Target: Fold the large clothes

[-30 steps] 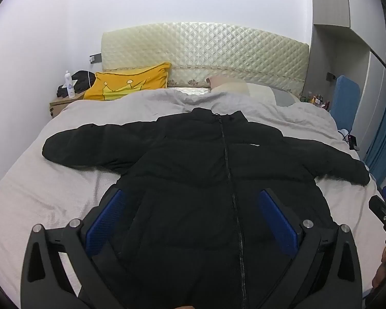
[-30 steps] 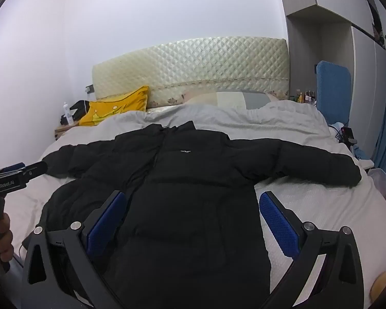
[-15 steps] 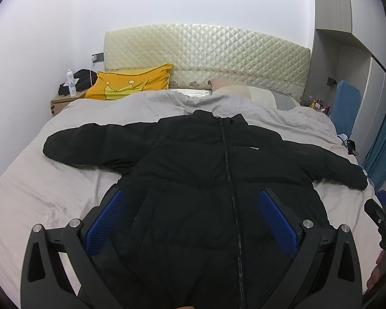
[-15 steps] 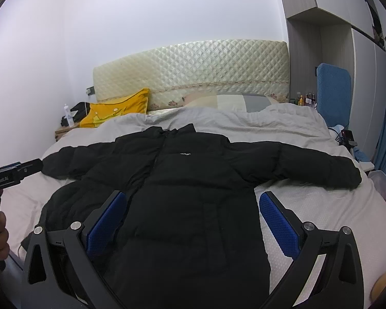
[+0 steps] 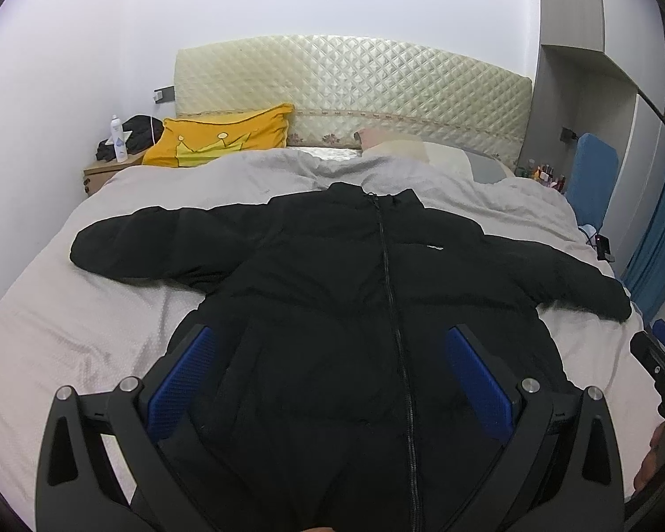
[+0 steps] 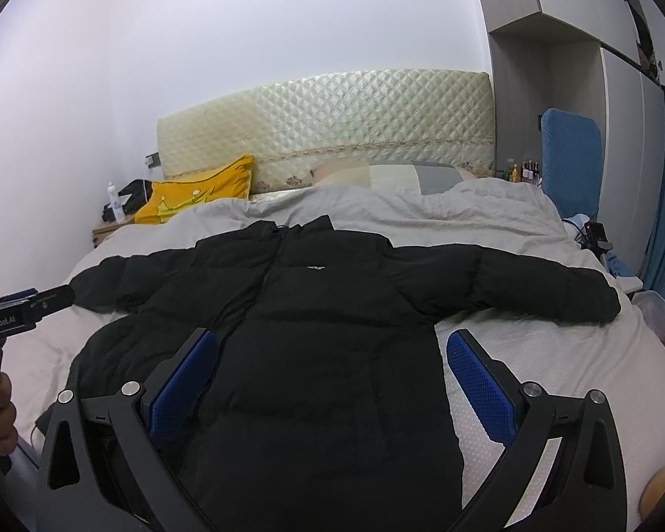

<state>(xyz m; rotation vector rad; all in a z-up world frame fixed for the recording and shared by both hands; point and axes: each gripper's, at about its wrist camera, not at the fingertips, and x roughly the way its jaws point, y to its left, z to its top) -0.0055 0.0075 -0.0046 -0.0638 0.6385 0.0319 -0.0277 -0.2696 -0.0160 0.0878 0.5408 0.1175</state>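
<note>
Both grippers have risen slightly over the black jacket [image 5: 377,310], fingers spread wide.

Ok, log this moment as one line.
stage: pre-fold | black jacket: flat on bed, zipped, sleeves spread | left gripper: open above hem | right gripper: open, empty

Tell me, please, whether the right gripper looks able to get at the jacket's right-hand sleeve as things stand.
Probably yes. The right gripper is open above the black jacket, and the sleeve lies spread flat on the bed with nothing on or around it.
</note>
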